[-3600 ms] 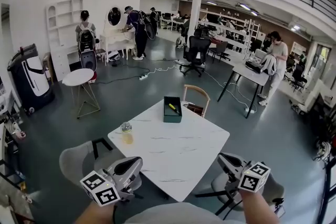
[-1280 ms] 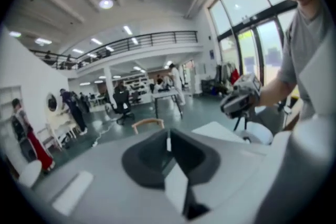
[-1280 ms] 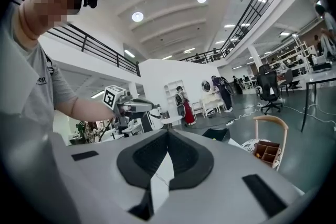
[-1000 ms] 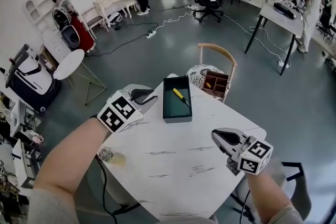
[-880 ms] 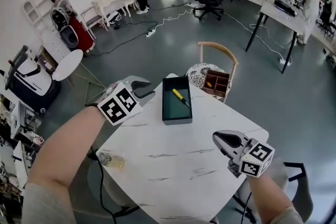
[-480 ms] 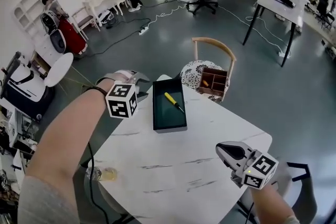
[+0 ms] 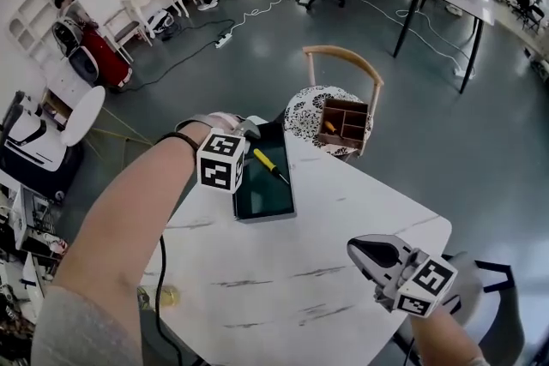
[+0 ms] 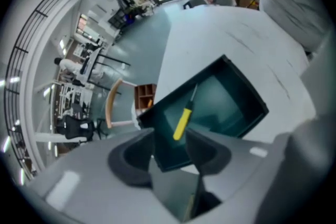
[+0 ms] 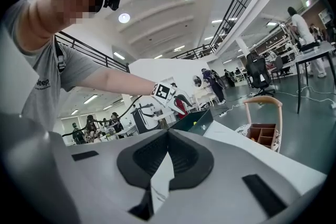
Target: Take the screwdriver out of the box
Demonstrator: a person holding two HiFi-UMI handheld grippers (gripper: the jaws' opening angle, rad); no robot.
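A: What changed in the last second?

B: The left gripper [image 8: 168, 153] was off the left side of the box [image 7: 265, 217], beside the table [image 7: 343, 219] edge. Now it's over the box's far-left corner and tipped steeply down into it. Its jaws are opening and spread wide. Nothing is pinched, and the pads aren't touching anything.

A: And the right one?

B: The right gripper [image 9: 167, 155] sits low over the near-right of the table, well apart from the box. Its 2 jaws are pressed together at the tips with nothing in them. It looks idle to me.

A: So what does that mean for the task?

B: I read it as the approach being nearly done and the grasp not yet started. In the left gripper view the handle lines up with the gap between the 2 jaws, so a short drop and a close should do it.

A: Where's the screwdriver [image 7: 270, 165]?

B: It's in the box, same spot as before, lying flat on the dark teal floor. It runs diagonally, with the yellow handle toward the far-left under the gripper and the thin dark shaft pointing near-right. It's clear of the walls as far as I can see.
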